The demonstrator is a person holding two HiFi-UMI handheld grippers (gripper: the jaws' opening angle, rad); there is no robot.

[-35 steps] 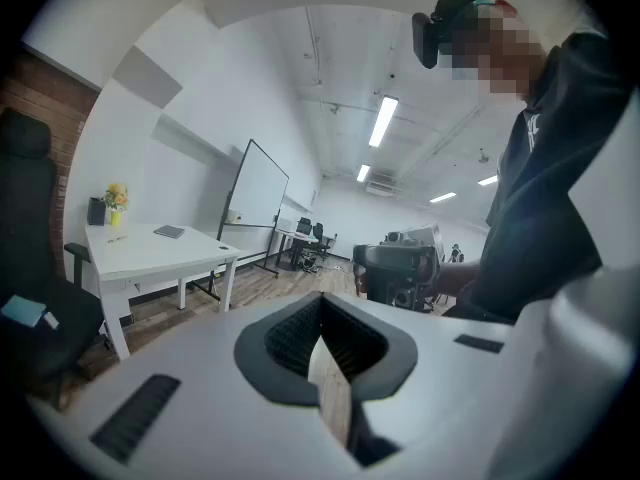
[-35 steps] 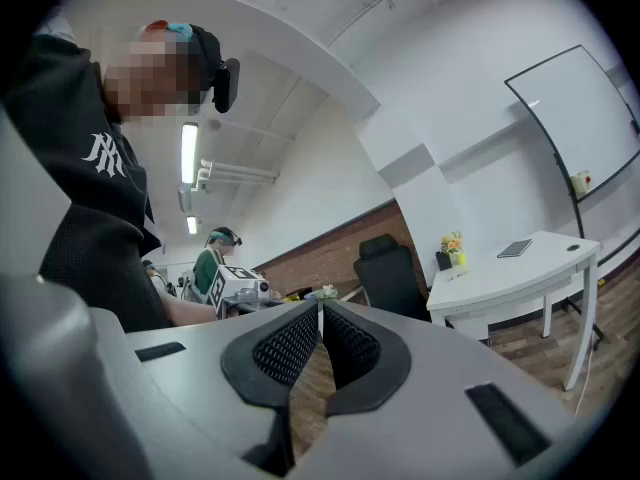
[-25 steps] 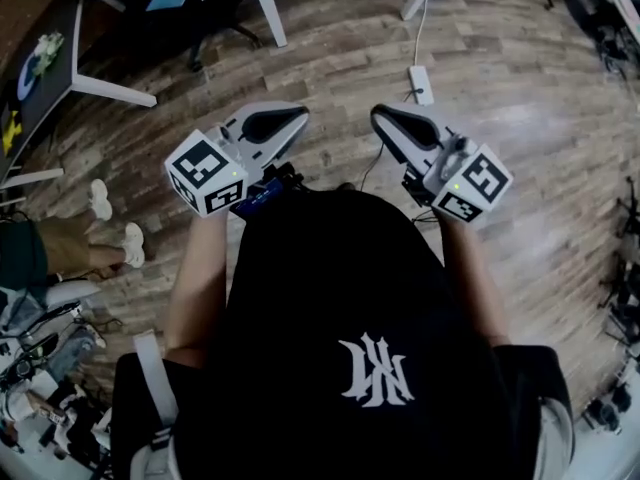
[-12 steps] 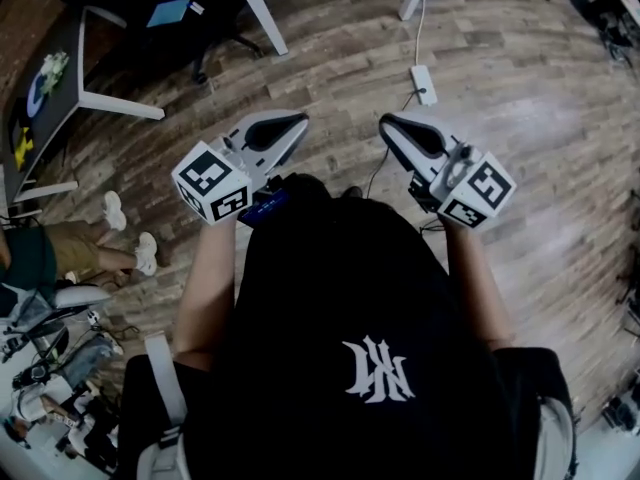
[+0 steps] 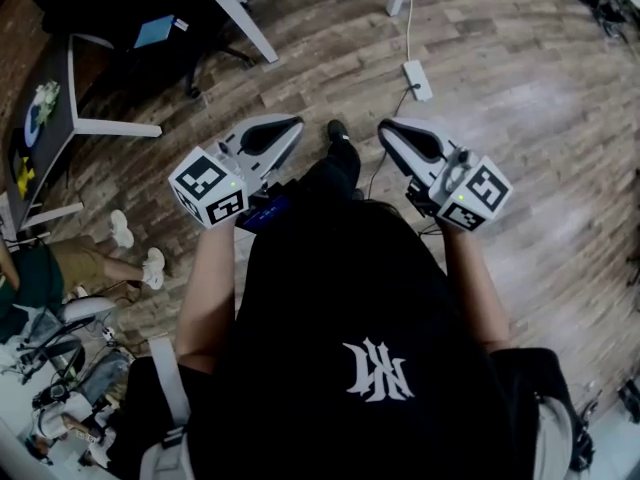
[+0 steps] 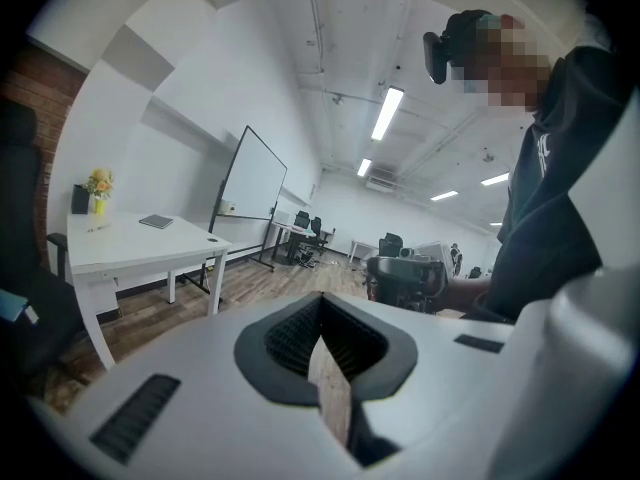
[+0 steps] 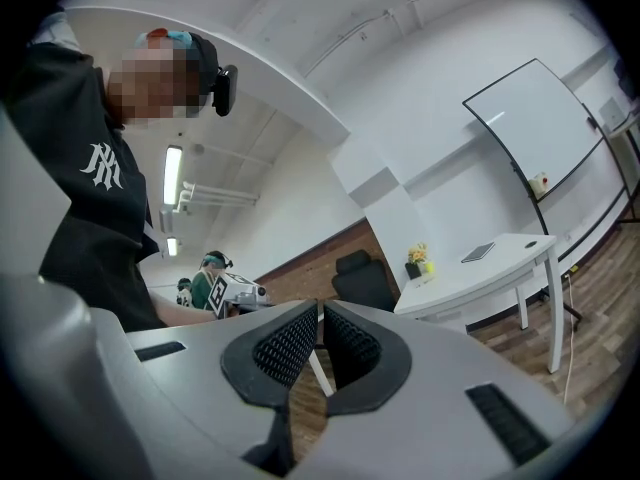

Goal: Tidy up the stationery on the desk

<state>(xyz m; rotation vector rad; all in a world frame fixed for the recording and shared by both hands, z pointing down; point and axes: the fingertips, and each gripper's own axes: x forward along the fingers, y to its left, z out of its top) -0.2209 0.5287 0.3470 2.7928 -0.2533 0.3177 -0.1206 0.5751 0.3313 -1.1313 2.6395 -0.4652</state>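
Note:
No stationery shows close to either gripper. In the head view my left gripper and right gripper are held side by side in front of the person's black shirt, above the wooden floor. Each has its jaws closed to a thin slit, with nothing between them. The left gripper looks across the room at a white desk carrying a flat grey pad and yellow flowers. The right gripper sees a white desk with flowers too.
A power strip and its cable lie on the floor ahead. White table legs and a black chair with a blue item stand at the upper left. A seated person's white shoes are at the left. A whiteboard stands behind the desk.
The head view has shifted forward over the floor and the person's dark shoe now shows between the grippers. Both grippers keep their pose and stay closed.

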